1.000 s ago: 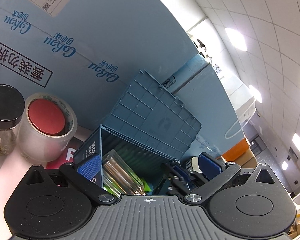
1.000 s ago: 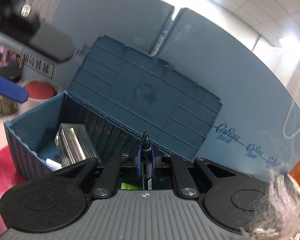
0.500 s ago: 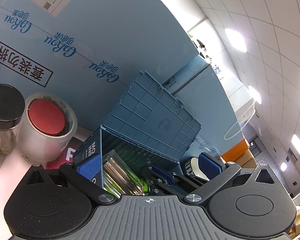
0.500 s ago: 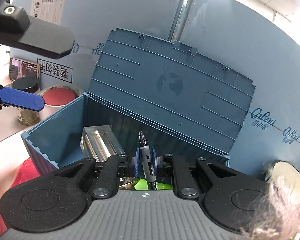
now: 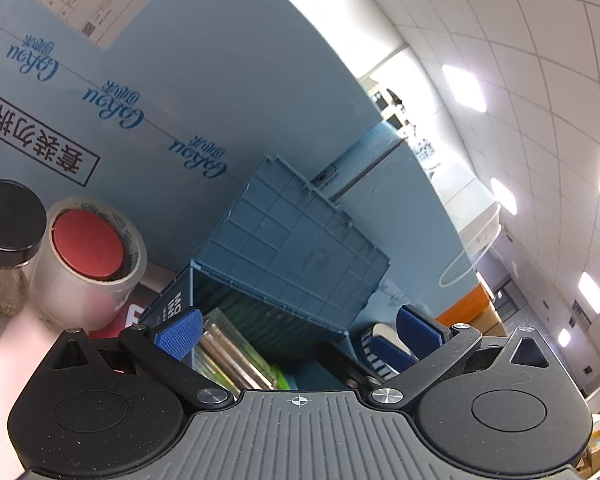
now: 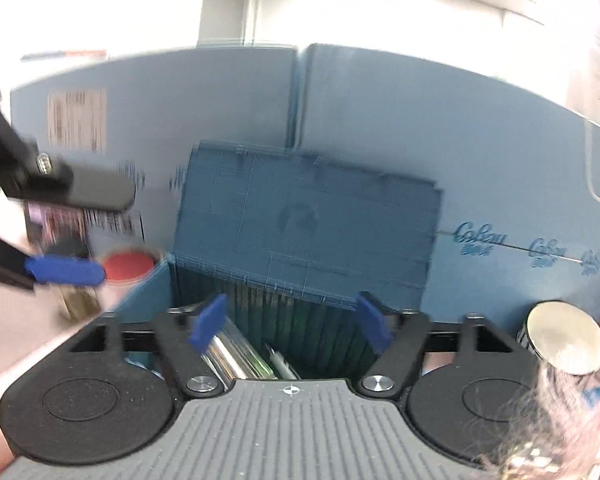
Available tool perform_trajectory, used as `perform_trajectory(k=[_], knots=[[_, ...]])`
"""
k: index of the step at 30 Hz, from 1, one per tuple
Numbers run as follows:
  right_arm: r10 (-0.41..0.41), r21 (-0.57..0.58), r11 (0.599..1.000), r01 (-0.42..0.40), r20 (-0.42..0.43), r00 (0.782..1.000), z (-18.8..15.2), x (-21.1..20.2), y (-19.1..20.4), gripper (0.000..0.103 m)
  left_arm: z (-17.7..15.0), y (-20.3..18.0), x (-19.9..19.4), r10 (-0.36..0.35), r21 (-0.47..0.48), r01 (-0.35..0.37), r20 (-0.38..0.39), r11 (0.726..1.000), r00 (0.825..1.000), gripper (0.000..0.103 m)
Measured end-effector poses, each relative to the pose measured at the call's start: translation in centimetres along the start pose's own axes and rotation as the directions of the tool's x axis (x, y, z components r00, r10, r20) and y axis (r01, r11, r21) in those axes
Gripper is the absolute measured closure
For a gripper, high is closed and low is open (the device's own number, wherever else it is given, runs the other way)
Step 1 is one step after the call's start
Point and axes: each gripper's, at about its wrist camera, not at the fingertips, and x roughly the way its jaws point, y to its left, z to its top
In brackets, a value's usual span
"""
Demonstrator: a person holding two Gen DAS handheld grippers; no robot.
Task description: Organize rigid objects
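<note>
Right gripper (image 6: 290, 326) jaws just opened, nothing between them; dark slim pen (image 6: 281, 364) lies inside lidded blue plastic crate (image 6: 308, 220), directly below the gripper, long axis pointing away from it

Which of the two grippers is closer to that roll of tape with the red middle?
Left. The left gripper sits just right of the tape roll; the right gripper is open above the blue box, farther away.

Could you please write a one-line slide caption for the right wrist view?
Right claw, just opened and empty, above the open blue bin where a pen lies beside a clear case.
</note>
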Motion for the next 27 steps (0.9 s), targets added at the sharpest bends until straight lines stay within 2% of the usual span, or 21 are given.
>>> perform_trajectory(k=[5,12,15,21,27], knots=[[0.017,0.053,0.998,-0.021,0.064,0.998,0.0,-2.5,-0.4,0.011,-0.1,-0.9,-0.5,-0.015,0.030,0.014,0.016,0.999,1.000,0.000],[-0.001,0.142,0.990,-0.021,0.152,0.988,-1.3,-6.6,-1.4,0.006,-0.8,-2.7,-1.0,-0.058,0.091,0.054,0.040,0.994,0.998,0.000],[-0.041,0.197,0.980,0.004,0.181,0.983,-2.2,-8.5,-2.5,0.005,-1.2,-3.5,-1.3,-0.079,0.126,0.072,0.048,0.989,0.996,0.000],[-0.141,0.321,0.944,0.077,0.183,0.973,-4.8,-11.4,-5.6,0.003,-2.2,-5.2,-1.0,-0.116,0.192,0.109,0.025,0.975,0.993,0.000],[-0.246,0.436,0.886,0.158,0.151,0.957,-7.6,-13.6,-8.7,0.003,-3.5,-6.6,-0.1,-0.096,0.275,0.095,-0.010,0.957,0.995,0.000]])
